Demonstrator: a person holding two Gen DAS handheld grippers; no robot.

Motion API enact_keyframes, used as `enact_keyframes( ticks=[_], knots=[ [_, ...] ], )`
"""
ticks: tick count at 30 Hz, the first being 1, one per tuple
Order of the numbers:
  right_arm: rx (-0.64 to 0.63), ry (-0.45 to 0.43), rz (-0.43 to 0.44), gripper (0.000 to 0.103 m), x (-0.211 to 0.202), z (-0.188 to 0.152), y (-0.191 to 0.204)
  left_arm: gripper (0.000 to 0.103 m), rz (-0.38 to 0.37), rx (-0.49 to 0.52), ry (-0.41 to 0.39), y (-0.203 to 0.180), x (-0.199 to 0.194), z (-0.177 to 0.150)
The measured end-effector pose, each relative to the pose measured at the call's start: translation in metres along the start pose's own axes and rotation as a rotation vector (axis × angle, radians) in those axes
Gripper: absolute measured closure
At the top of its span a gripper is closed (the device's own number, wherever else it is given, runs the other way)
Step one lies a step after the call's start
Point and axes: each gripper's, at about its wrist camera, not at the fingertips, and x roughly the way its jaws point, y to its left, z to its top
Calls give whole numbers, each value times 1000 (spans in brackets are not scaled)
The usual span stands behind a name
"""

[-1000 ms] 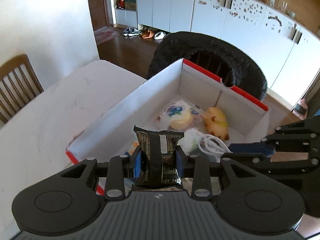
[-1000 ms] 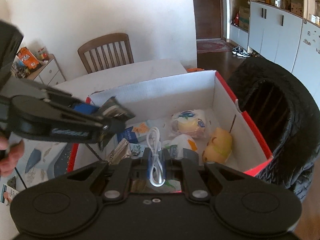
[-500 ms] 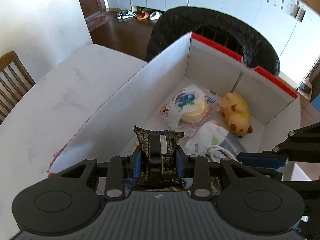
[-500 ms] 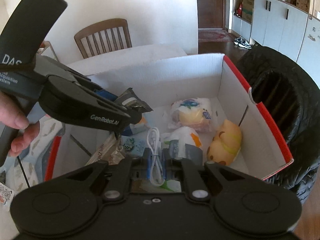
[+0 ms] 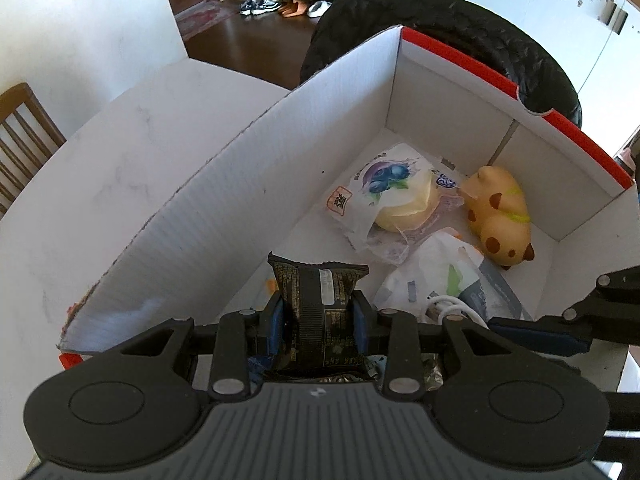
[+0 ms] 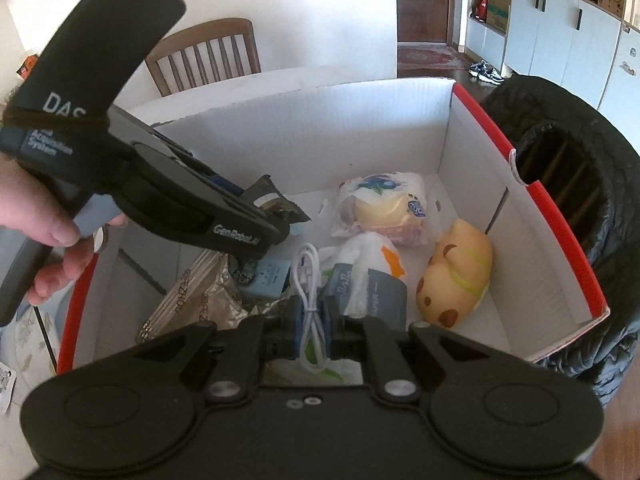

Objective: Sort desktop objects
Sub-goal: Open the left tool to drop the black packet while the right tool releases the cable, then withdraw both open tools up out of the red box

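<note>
My left gripper (image 5: pixel 318 316) is shut on a black snack packet (image 5: pixel 318 304) and holds it over the near end of the white cardboard box (image 5: pixel 224 200) with red edges. It also shows in the right wrist view (image 6: pixel 276 216), above the box. My right gripper (image 6: pixel 311 316) is shut on a coiled white cable (image 6: pixel 308 280), held just inside the box (image 6: pixel 304 128). On the box floor lie a wrapped blueberry bun (image 5: pixel 392 196), a yellow spotted toy animal (image 5: pixel 500 216) and a white pouch (image 5: pixel 440 276).
A black cushioned chair (image 5: pixel 440 40) stands behind the box. A wooden chair (image 6: pixel 208 56) is at the white table's (image 5: pixel 100 152) far side. A golden foil packet (image 6: pixel 192 300) and a small blue carton (image 6: pixel 272 276) lie in the box's near end.
Both grippers have moved forward and down over the box with their loads. The left gripper now reaches well inside above the box floor.
</note>
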Motion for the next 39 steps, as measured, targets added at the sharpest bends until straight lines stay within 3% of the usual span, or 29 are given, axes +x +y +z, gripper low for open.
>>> enact_keyframes(
  ticks=[4, 6, 8, 9, 13, 21, 28, 33, 39],
  knots=[
    [-3, 3, 3, 89, 1, 0, 0, 68, 5, -11, 1, 1, 0, -1],
    [-9, 5, 4, 84, 1, 0, 2, 60, 16, -20, -9, 0, -2, -3],
    [-10, 4, 7, 81, 1, 0, 3, 40, 19, -27, -36, 0, -7, -5],
    [-11, 3, 6, 81, 0, 0, 3, 38, 18, -27, -49, -1, -10, -6],
    [-1, -2, 6, 79, -1, 0, 2, 37, 7, -31, -79, 0, -21, -9],
    [2, -17, 25, 64, -13, 0, 4, 37, -13, -58, -119, 5, -43, -19],
    [3, -28, 32, 60, -26, 1, 4, 37, -37, -60, -156, 10, -63, -21],
    [-7, -44, 28, 49, -37, 3, 5, 38, -77, -54, -188, 10, -82, -30],
    [-22, -50, 38, 46, -46, 3, 10, 37, -116, -49, -223, 8, -105, -44]
  ],
)
